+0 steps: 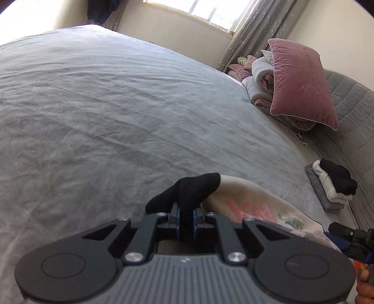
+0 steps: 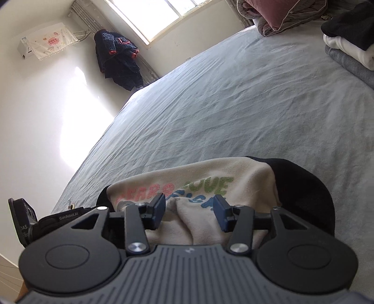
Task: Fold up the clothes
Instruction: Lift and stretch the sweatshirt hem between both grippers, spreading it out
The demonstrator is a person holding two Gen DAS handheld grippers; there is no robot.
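Note:
A cream sweatshirt (image 1: 261, 201) with black cuffs and a pink, green and blue print lies bunched on the grey bed sheet (image 1: 116, 105). My left gripper (image 1: 186, 216) is shut on its black cuff (image 1: 187, 189), which sticks up between the blue pads. In the right wrist view the same sweatshirt (image 2: 198, 184) lies folded over, print side up, with a black sleeve (image 2: 301, 187) on its right. My right gripper (image 2: 189, 210) is open, its pads apart on either side of a cream fold without pressing it. The right gripper's tip also shows in the left wrist view (image 1: 350, 238).
A stack of folded clothes (image 1: 332, 184), grey, white and black, sits by the grey headboard (image 1: 350, 112). A pink pillow (image 1: 301, 84) leans on a rolled quilt (image 1: 261, 79). A dark jacket (image 2: 119, 58) hangs on the far wall by the window (image 2: 149, 16).

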